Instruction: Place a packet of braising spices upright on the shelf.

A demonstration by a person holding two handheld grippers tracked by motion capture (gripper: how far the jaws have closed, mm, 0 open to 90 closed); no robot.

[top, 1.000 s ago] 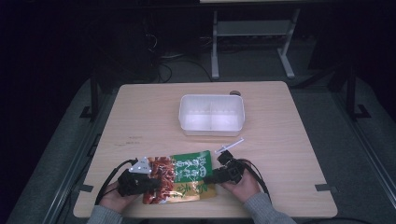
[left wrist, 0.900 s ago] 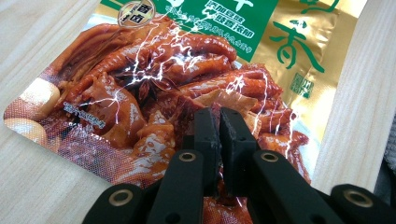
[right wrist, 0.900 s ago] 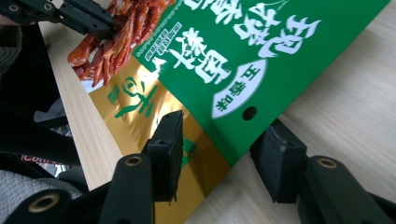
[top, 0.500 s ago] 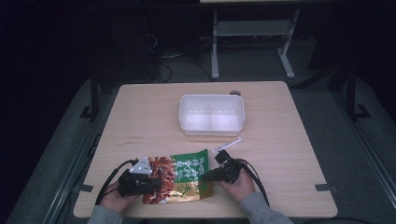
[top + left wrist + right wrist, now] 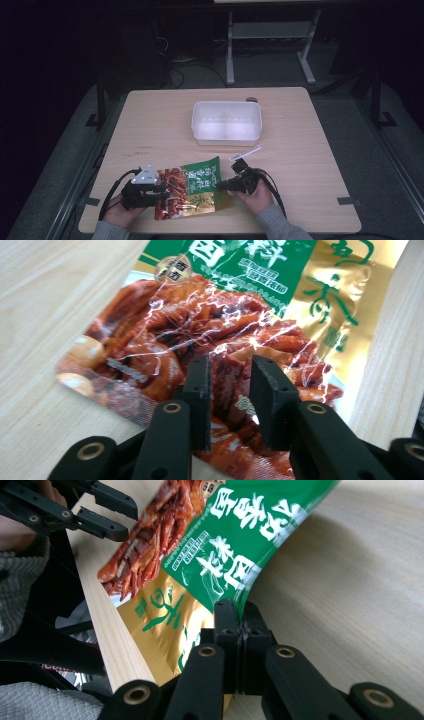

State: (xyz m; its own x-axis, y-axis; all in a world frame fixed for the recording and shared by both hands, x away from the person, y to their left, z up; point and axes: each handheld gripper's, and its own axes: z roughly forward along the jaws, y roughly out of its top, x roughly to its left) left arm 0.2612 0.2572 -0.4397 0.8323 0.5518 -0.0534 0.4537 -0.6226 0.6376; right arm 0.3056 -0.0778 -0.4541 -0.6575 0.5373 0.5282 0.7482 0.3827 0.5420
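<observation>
1. While the food pouch (image 5: 192,187) lies flat at the table's (image 5: 150,120) near edge, a gripper sits at each of its ends.
2. Right gripper (image 5: 241,611): its jaws have just been closing and now meet on the pouch's green and gold edge, pinching the foil between the pads.
3. Left gripper (image 5: 229,390): its jaws have just been opening; a gap shows between the pads, with the pouch's red printed end under them and nothing pinched.
4. From the high view, the left gripper (image 5: 156,190) is at the pouch's left end and the right gripper (image 5: 225,186) at its right end, each held in a hand.
5. A white tray (image 5: 226,106) stands beyond the pouch, well apart from it, toward the table's far side.
6. A thin white stick (image 5: 245,153) lies between the tray and the pouch, just beyond the right gripper.
7. In the right gripper view, the pouch's (image 5: 220,545) pinched end curves up off the wood.
</observation>
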